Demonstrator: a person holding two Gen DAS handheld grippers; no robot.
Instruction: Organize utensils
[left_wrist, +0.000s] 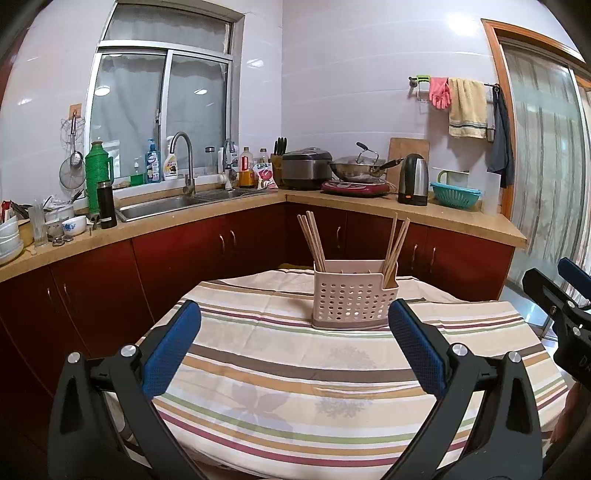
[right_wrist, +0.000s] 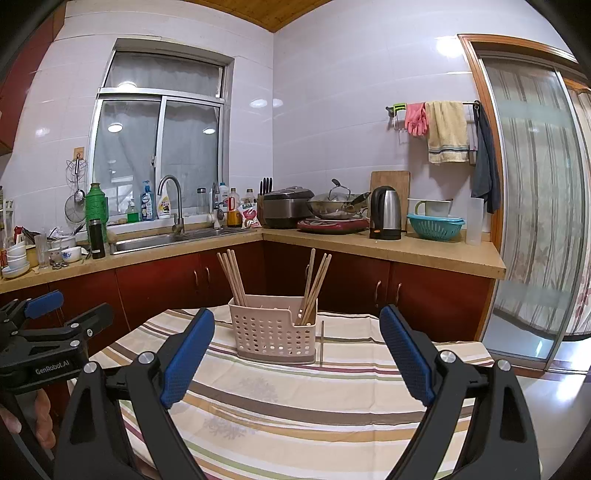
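A pale pink perforated utensil holder (left_wrist: 352, 295) (right_wrist: 271, 332) stands at the far middle of a table with a striped cloth (left_wrist: 295, 369) (right_wrist: 295, 398). Wooden chopsticks (left_wrist: 312, 240) (right_wrist: 232, 275) lean in its left compartment, and more chopsticks (left_wrist: 397, 242) (right_wrist: 317, 282) lean in its right compartment. One thin stick (right_wrist: 322, 341) stands just right of the holder. My left gripper (left_wrist: 293, 325) is open and empty, short of the holder. My right gripper (right_wrist: 297, 332) is open and empty, also short of it.
An L-shaped counter (left_wrist: 221, 214) with red cabinets runs behind the table, with a sink (left_wrist: 166, 205), bowls (left_wrist: 9, 236), a rice cooker (left_wrist: 306, 170), a wok (left_wrist: 360, 168), a kettle (left_wrist: 413, 179) and a teal colander (left_wrist: 456, 194). A glass sliding door (right_wrist: 535, 221) is at the right.
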